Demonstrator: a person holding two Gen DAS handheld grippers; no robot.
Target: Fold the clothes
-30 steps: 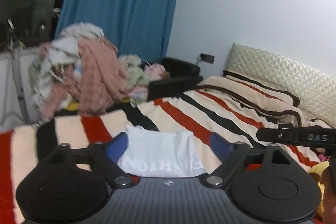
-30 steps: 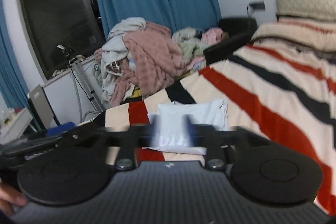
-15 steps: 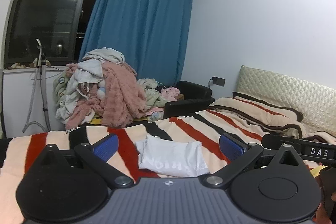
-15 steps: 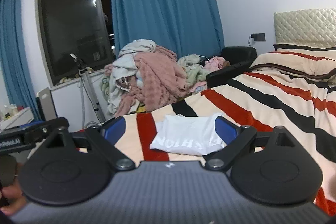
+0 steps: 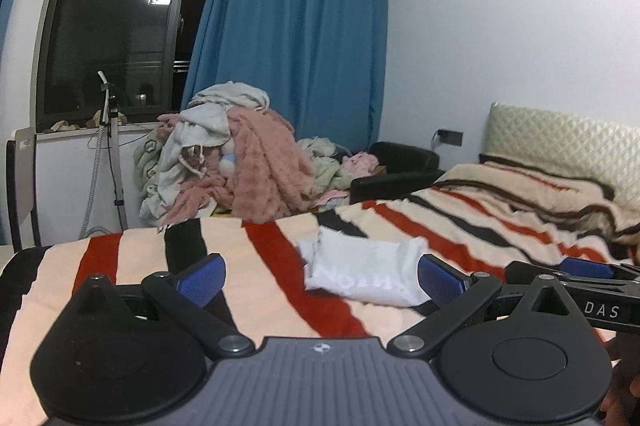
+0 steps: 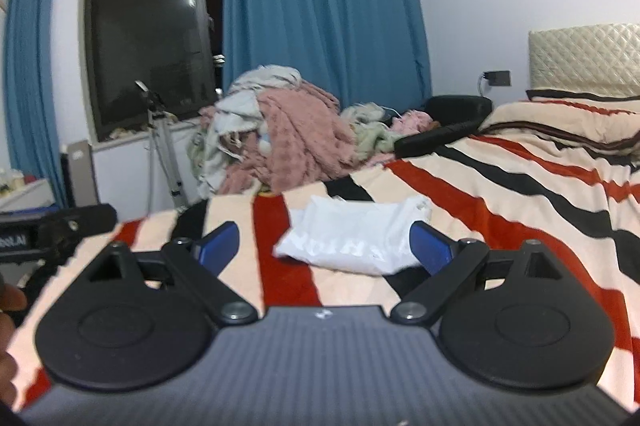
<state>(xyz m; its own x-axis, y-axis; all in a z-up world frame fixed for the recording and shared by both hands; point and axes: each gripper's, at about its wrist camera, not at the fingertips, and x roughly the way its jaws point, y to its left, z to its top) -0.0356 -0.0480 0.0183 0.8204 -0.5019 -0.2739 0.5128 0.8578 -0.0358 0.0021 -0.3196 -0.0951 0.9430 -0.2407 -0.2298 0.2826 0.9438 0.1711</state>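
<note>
As white garment [image 5: 362,272] lies on striped blanket [image 5: 264,254] as compact folded bundle, fold on this piece reads complete. Heap of clothes [image 5: 236,162] beyond bed: unfolded, likely remaining work. Garment: lettering on near face upside down, edges slightly ragged. Left gripper [image 5: 322,276], right gripper [image 6: 324,238]: jaws spread wide, empty, clear of garment.

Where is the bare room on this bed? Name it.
Free: the striped blanket between the folded white T-shirt and the pillows, and the strip left of the shirt. Crowded: the pink and white clothes pile behind. Both grippers, left gripper and right gripper, are open and empty.
</note>
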